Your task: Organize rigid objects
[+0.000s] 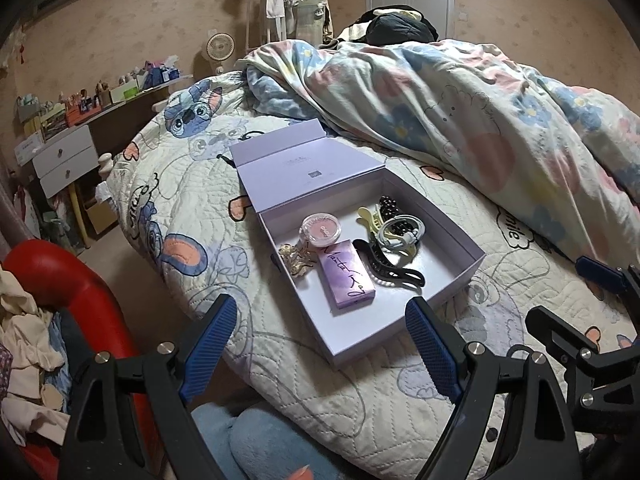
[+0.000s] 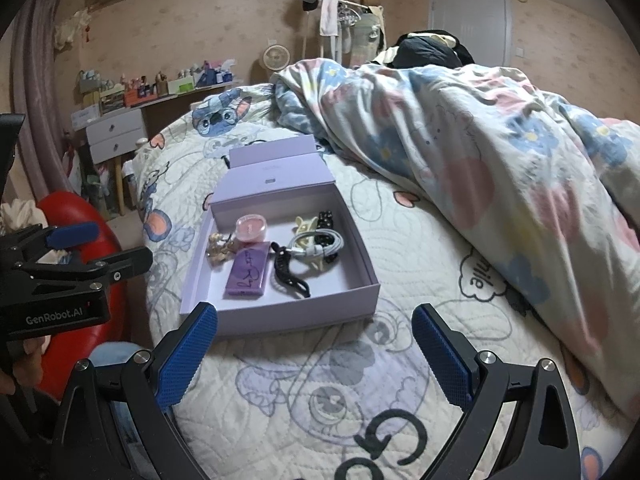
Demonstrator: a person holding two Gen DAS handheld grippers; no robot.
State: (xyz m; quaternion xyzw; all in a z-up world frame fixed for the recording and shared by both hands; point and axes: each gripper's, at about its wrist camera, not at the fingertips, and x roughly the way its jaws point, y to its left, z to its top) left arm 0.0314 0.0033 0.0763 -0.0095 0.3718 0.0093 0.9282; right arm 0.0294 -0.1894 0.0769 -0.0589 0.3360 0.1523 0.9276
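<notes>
Lilac box (image 1: 440, 292); three hair claws (image 1: 386, 268)

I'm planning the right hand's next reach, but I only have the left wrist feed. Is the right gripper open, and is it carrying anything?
Observer: The right gripper is open and empty; only the quilt and the box's near wall show between its fingers.
Operator: How is it lined up with the box?
Observer: The lavender box lies just ahead, with its near wall a little left of the gripper's centre.
Operator: Where is my left gripper from there?
Observer: The left gripper is left of the box, beyond the bed's edge.
</notes>
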